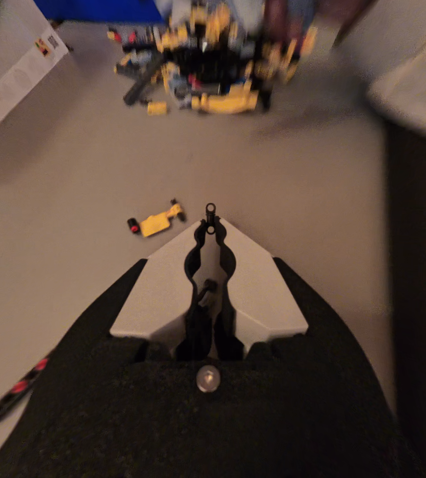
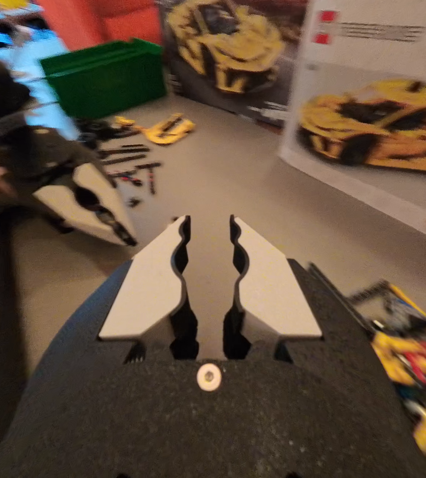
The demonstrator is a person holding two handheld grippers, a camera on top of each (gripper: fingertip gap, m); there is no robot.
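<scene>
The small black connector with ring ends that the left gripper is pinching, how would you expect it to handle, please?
The black connector looks like rigid moulded plastic, so probably stiff and very light. The left gripper grips only its near end at the very fingertips, so it may pivot or slip out. Its rounded rings suggest it could roll on the grey table if dropped.

Dim warm light falls on a plain grey tabletop [image 1: 284,168].
</scene>
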